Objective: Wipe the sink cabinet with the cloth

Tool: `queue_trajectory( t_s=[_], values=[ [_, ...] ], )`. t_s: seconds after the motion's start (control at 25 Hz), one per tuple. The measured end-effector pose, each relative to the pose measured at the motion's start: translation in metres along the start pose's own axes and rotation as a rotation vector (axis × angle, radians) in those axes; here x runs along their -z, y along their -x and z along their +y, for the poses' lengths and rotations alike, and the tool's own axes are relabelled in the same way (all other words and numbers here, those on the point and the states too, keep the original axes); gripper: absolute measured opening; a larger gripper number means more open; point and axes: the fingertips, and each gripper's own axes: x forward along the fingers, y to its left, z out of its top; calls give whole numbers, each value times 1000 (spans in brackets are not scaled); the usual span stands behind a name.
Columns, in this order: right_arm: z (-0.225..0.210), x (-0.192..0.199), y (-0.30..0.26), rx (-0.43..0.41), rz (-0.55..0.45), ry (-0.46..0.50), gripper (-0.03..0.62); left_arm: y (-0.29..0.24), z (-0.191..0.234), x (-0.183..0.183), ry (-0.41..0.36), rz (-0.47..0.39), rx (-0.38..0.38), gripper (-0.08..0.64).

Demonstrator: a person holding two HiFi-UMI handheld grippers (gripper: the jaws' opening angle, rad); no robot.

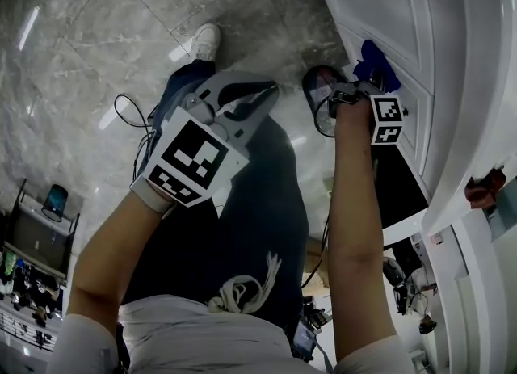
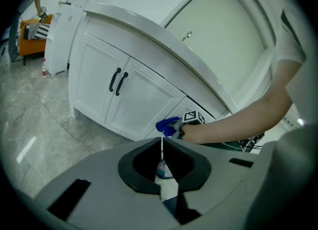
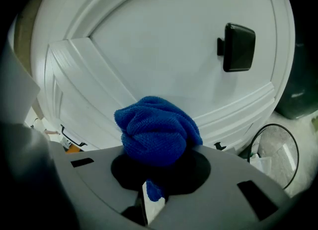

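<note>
The blue cloth (image 3: 156,129) is bunched between the jaws of my right gripper (image 3: 155,152), which is shut on it. The cloth presses against a white panelled front of the sink cabinet (image 3: 164,50), left of and below a black knob (image 3: 237,46). In the head view the right gripper (image 1: 361,90) holds the cloth (image 1: 376,65) at the cabinet (image 1: 388,9) on the right. My left gripper (image 1: 246,99) hangs shut and empty above the floor, left of the right arm. From the left gripper (image 2: 162,142) view, the cloth (image 2: 167,124) touches the cabinet low down.
Double doors with black handles (image 2: 118,81) lie left of the wiped panel. A dark bin (image 3: 298,85) and a wire fan (image 3: 274,149) stand on the marble floor by the cabinet. Cables (image 1: 133,118) trail near the person's shoe (image 1: 206,39). A cart (image 1: 36,243) stands far left.
</note>
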Motion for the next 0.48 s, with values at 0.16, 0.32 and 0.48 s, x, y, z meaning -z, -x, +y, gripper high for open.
queue_trajectory(
  t_s=[0.16,0.32,0.48],
  values=[
    [11,-2,6,0,-17,1,60,-1,9,-8,-24,10,18,14],
    [19,-12,20,-12,-41,4,60,-2,9,-18,-40,17,38,14],
    [30,-24,38,-34,-63,-15,60,-4,0,-22,-55,35,68,14]
  ],
)
